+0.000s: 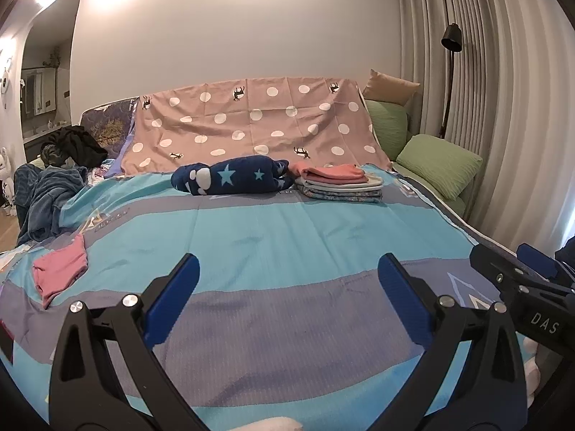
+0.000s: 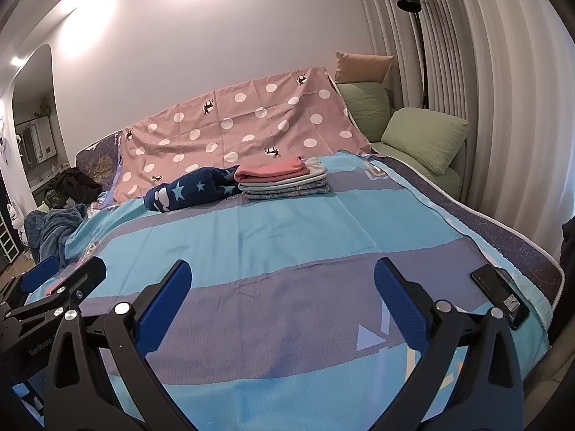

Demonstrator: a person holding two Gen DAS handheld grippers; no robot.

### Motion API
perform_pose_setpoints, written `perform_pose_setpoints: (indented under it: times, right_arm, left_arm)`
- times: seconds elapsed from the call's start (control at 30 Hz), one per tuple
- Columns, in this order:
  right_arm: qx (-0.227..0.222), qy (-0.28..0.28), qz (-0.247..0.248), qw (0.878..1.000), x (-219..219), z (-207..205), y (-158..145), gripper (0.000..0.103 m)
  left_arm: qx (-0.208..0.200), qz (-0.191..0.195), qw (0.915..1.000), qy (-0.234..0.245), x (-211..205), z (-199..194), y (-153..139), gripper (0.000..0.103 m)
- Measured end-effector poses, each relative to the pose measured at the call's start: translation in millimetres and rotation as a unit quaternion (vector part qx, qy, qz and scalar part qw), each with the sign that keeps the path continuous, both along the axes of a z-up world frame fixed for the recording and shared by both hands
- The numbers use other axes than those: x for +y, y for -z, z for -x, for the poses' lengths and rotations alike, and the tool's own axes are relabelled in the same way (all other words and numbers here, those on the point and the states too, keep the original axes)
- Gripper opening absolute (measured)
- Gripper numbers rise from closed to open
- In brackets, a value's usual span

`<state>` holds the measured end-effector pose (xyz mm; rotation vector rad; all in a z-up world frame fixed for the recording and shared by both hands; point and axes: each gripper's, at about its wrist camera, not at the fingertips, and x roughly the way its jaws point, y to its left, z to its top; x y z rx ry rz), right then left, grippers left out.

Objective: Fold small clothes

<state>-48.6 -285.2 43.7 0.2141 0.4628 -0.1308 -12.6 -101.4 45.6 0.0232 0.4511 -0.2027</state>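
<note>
two tools spread wide, left tool [image 1: 289, 273], right tool [image 2: 282, 278], both empty above bedsheet [image 1: 287, 222]

The right gripper [image 2: 282, 280] hangs over the blue and grey striped bedsheet [image 2: 273, 237] with its jaws spread wide and nothing between them. At the far end of the sheet sits a stack of folded clothes [image 2: 284, 181], a pink piece on top. Touching the stack's left side lies a navy star blanket [image 2: 190, 192]. Behind the stack hangs a pink dotted cloth [image 2: 237, 133]. A phone [image 2: 501, 292] lies on the sheet's near right edge. The left gripper [image 2: 54, 280] shows at the sheet's near left edge.
</note>
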Motion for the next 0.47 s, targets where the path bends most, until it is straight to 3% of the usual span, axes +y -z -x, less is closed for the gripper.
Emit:
perform_pose_setpoints:
  times: [0.47]
  right_arm:
    - [0.010, -0.007, 0.002, 1.000, 1.4, -4.3, 2.2, 0.102]
  left_arm:
    - [0.016, 0.005, 0.9998, 0.013, -0.4, -0.5, 7.6, 0.101]
